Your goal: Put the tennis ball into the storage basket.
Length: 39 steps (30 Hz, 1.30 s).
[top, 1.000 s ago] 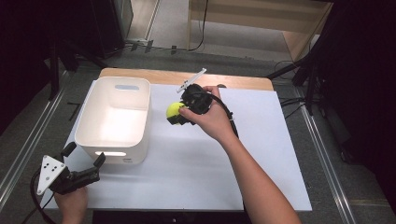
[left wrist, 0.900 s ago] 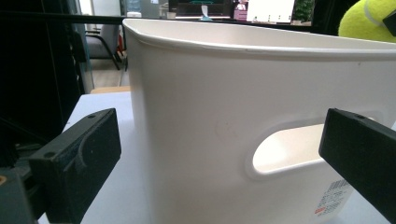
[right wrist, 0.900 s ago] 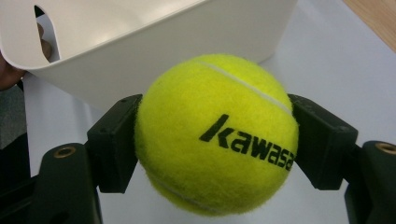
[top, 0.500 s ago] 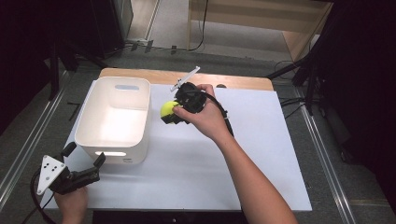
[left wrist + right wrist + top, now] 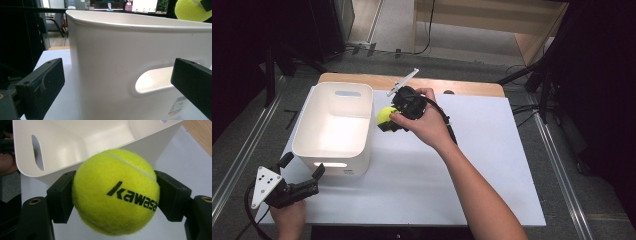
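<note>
Tennis ball [image 5: 116, 192]: yellow, round, "kawasa" lettering rising toward frame right, last letters hidden by a jaw. I see it pinched in the right gripper [image 5: 388, 120] at centre frame, just beside the white bin [image 5: 333, 129] rim. Left gripper [image 5: 302, 176], lower left: jaws spread, bin wall between them, hand low at the table [image 5: 492, 160] edge.
</note>
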{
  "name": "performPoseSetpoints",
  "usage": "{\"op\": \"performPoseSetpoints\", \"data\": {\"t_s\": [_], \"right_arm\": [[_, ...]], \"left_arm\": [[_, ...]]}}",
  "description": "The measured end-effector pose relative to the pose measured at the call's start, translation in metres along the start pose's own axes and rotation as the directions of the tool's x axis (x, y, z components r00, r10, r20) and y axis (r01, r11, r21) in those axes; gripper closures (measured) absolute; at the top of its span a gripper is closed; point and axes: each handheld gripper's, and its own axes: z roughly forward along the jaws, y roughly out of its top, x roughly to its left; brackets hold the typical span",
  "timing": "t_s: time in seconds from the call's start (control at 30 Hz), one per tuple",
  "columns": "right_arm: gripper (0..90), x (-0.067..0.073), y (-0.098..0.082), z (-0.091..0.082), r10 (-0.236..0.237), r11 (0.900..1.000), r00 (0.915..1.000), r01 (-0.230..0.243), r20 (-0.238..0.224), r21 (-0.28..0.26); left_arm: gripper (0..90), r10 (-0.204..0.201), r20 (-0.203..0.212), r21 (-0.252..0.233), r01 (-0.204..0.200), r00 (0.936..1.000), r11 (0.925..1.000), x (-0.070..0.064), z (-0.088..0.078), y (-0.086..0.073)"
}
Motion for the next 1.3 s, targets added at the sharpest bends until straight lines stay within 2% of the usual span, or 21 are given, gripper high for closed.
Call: {"op": "performPoseSetpoints", "data": {"t_s": [0.87,0.9,1.3], "right_arm": [[23.6,0.015,0.025,0.01,-0.055,0.998,0.9978,0.054,-0.037,-0.013],[23.6,0.016,0.026,0.011,-0.043,0.999,0.9984,0.043,-0.037,-0.009],[23.6,0.021,0.037,0.017,-0.064,0.998,0.9966,0.064,-0.051,-0.011]], "left_arm": [[0.0,-0.001,0.0,0.002,0.001,1.0,1.0,0.0,0.0,0.0],[0.0,-0.002,0.0,0.002,0.002,1.0,1.0,0.0,0.0,0.0],[0.0,0.0,0.002,0.0,0.0,1.0,1.0,0.0,0.0,0.0]]}}
